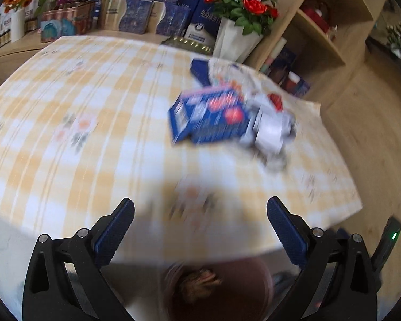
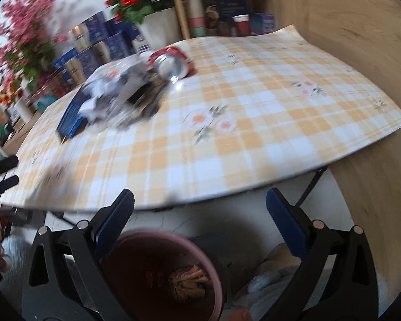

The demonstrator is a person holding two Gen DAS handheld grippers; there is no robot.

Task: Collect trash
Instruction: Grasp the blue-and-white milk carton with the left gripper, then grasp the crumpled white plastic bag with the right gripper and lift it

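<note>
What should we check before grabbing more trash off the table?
1. Left gripper open and empty: ok.
2. Right gripper open and empty: ok.
3. Bin within reach below the table edge, with room left above the trash inside: ok.
4. Trash left on the tablecloth: ok, a blue box, crumpled paper and a crushed red can lie in one pile.
5. Clear path to the pile: ok, only bare cloth lies between the grippers and the pile.
6. Sharp view for aiming: not ok, both pictures are blurred.
</note>
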